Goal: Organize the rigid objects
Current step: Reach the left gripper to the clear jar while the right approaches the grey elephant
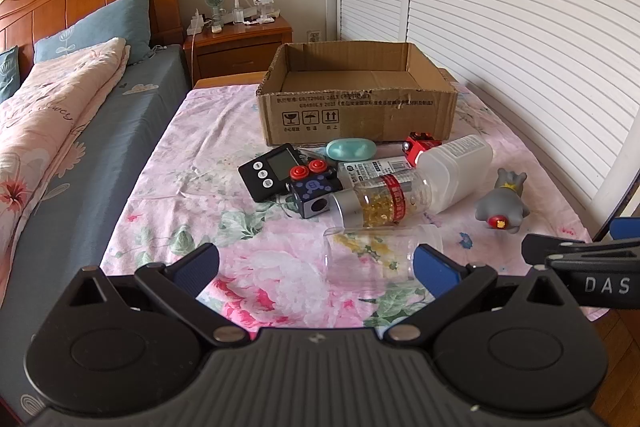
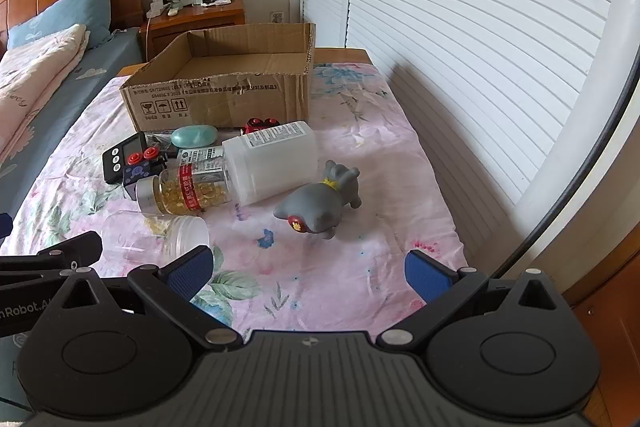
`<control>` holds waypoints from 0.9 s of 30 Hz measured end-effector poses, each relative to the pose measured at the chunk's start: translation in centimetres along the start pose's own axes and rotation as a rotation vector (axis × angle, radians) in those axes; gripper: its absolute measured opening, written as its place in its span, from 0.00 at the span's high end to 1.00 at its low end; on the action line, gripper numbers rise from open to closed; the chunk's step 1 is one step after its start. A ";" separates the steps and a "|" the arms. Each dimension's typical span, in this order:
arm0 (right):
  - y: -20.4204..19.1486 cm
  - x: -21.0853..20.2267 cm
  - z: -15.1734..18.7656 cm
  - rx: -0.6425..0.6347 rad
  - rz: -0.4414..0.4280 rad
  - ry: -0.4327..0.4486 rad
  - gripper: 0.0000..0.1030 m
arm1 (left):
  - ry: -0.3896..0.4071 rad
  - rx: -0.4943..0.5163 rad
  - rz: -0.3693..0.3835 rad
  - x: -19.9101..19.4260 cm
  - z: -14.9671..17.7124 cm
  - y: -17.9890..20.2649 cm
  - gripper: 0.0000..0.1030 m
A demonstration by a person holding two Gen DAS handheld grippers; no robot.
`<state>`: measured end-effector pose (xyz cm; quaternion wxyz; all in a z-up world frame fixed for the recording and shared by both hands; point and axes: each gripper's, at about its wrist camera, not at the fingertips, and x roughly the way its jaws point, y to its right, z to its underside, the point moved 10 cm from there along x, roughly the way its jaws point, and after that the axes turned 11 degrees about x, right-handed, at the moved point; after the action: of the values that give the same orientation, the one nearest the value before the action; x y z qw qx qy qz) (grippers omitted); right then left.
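An open cardboard box (image 1: pixel 356 115) (image 2: pixel 224 99) stands at the far end of the floral table. In front of it lies a pile: black timer (image 1: pixel 272 171), dark cube with red buttons (image 1: pixel 314 193), teal case (image 1: pixel 351 149), red toy car (image 1: pixel 420 145), capsule bottle (image 1: pixel 380 201) (image 2: pixel 188 193), big white bottle (image 1: pixel 456 167) (image 2: pixel 272 163), clear empty jar (image 1: pixel 380 259) (image 2: pixel 156 237), grey toy animal (image 1: pixel 504 203) (image 2: pixel 324 199). My left gripper (image 1: pixel 316 269) is open, just short of the clear jar. My right gripper (image 2: pixel 308 273) is open, short of the grey toy.
A bed (image 1: pixel 60 131) with pink quilt and blue pillows lies to the left. A wooden nightstand (image 1: pixel 240 43) with small items stands behind. White louvred doors (image 1: pixel 520 27) run along the right. The table's near edge is under the grippers.
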<state>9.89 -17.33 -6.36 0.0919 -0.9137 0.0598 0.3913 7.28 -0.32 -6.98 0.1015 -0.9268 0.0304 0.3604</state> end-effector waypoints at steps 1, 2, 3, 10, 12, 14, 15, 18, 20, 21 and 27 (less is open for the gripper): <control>0.0 0.0 0.0 0.001 0.002 0.000 0.00 | -0.001 0.001 0.000 0.0 0.0 0.0 0.01; 0.1 0.0 0.0 0.002 0.002 0.001 0.00 | -0.001 0.002 0.000 0.1 0.0 0.0 0.01; 0.1 0.1 0.0 0.002 0.003 0.000 0.00 | 0.001 0.005 -0.002 0.1 -0.1 0.1 0.01; 0.2 0.3 0.0 0.004 0.009 0.000 0.00 | 0.002 0.015 -0.011 0.2 -0.2 0.4 0.01; 0.3 0.4 0.0 0.004 0.011 -0.002 0.00 | -0.004 0.019 -0.014 0.3 -0.2 0.5 0.01; 0.4 0.5 0.0 0.006 0.008 -0.005 0.00 | -0.010 0.024 -0.017 0.4 -0.1 0.6 0.01; 0.4 0.5 0.0 0.008 0.007 -0.006 0.00 | -0.012 0.025 -0.016 0.5 -0.1 0.6 0.01; 0.7 0.7 -0.2 0.011 0.008 -0.006 0.00 | -0.007 0.029 -0.013 0.6 -0.3 0.8 0.01; 0.7 0.7 -0.3 0.011 0.008 -0.005 0.00 | -0.003 0.026 -0.004 0.7 -0.4 0.8 0.01; 0.8 0.7 -0.4 0.010 0.007 -0.004 0.00 | -0.002 0.024 0.001 0.7 -0.4 1.0 0.01; 1.0 1.0 -0.9 -0.020 -0.006 0.008 0.00 | 0.015 0.029 0.048 1.2 -1.0 1.3 0.01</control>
<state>11.09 -18.55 -6.60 0.0835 -0.9163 0.0535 0.3881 8.68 -1.77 -7.30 0.1062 -0.9268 0.0586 0.3555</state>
